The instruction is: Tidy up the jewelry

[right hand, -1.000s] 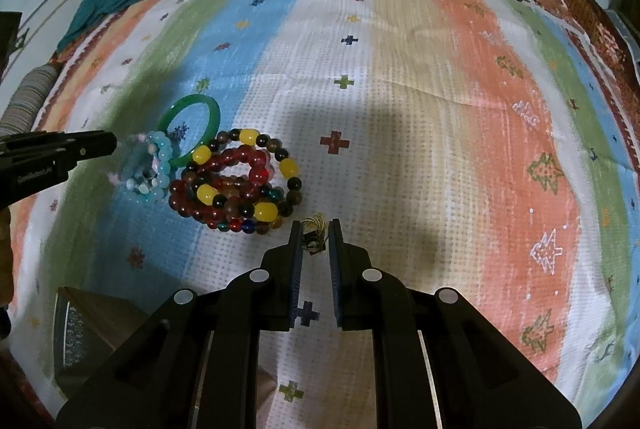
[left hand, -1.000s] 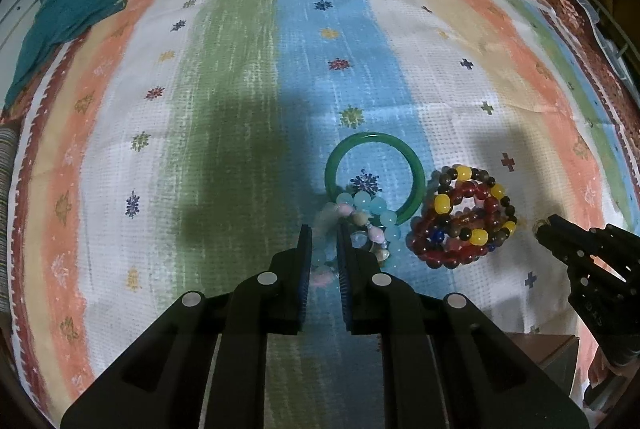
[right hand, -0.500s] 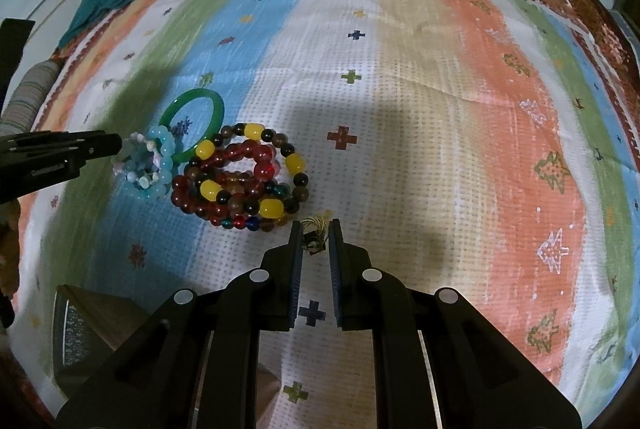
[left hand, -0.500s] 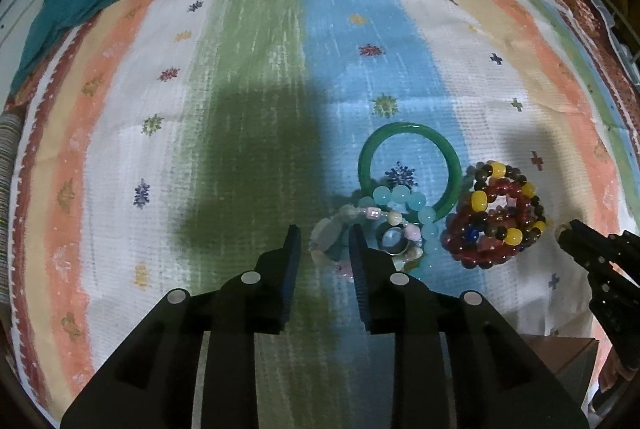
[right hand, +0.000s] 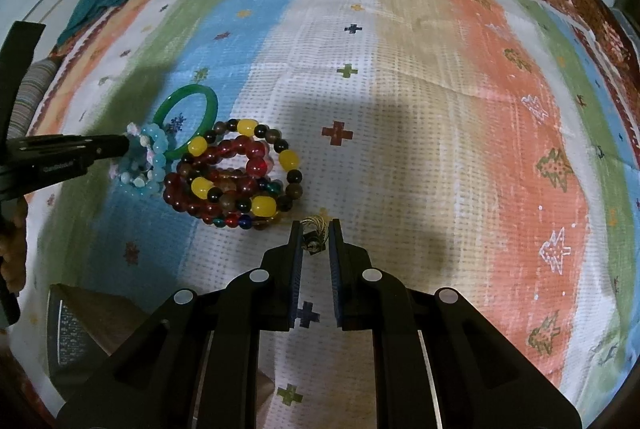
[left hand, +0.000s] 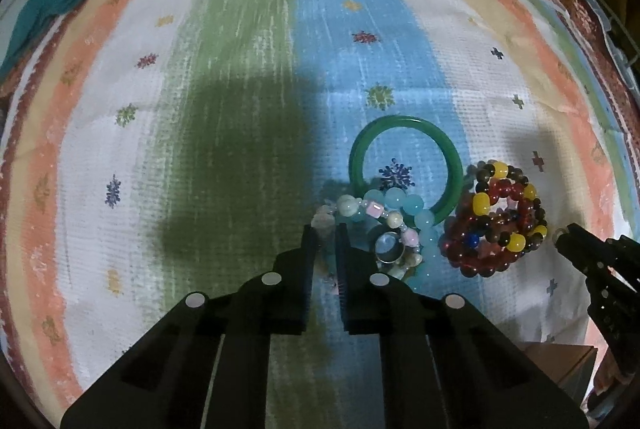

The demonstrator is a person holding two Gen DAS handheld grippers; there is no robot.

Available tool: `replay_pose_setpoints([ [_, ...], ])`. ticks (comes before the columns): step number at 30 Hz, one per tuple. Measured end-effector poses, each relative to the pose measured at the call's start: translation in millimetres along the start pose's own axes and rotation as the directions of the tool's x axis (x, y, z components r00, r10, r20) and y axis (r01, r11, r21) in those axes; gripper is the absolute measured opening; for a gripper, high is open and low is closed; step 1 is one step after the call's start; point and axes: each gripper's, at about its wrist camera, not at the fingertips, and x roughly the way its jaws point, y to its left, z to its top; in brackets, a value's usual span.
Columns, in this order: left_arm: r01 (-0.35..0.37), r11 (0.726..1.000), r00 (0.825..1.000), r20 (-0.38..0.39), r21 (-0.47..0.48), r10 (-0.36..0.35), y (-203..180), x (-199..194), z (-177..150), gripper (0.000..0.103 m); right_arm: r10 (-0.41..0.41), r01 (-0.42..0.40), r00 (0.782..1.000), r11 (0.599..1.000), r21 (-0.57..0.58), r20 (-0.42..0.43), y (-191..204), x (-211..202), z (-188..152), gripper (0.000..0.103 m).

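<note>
1. Presently the left gripper [left hand: 325,235] pinches a pale bead of the pastel bracelet [left hand: 380,225], which overlaps the green bangle [left hand: 404,165] at its 6 o'clock
2. Right gripper [right hand: 315,235] clasps a small gold ring [right hand: 314,229]
3. Risk: lifting could snag the bangle or silver ring [left hand: 388,249], dragging them

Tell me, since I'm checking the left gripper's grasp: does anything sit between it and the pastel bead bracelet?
Nothing visible does. The left gripper fingers already straddle a pale bead of the pastel bead bracelet, which overlaps the green bangle beyond it.
</note>
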Motion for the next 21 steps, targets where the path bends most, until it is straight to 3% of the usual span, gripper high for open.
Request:
replay_pose_setpoints([
  [13,-0.019,0.999,0.999,0.030,0.032,0.018,-8,-22,-4,0.009,0.000,0.000,1.000,1.000,-0.004,0.015,1,-9,-2,0.014],
  [21,-0.015,0.998,0.994,0.113,0.054,0.009,-30,-54,-8,0.008,-0.001,0.001,0.998,1.000,0.008,0.058,1,-31,-6,0.014],
])
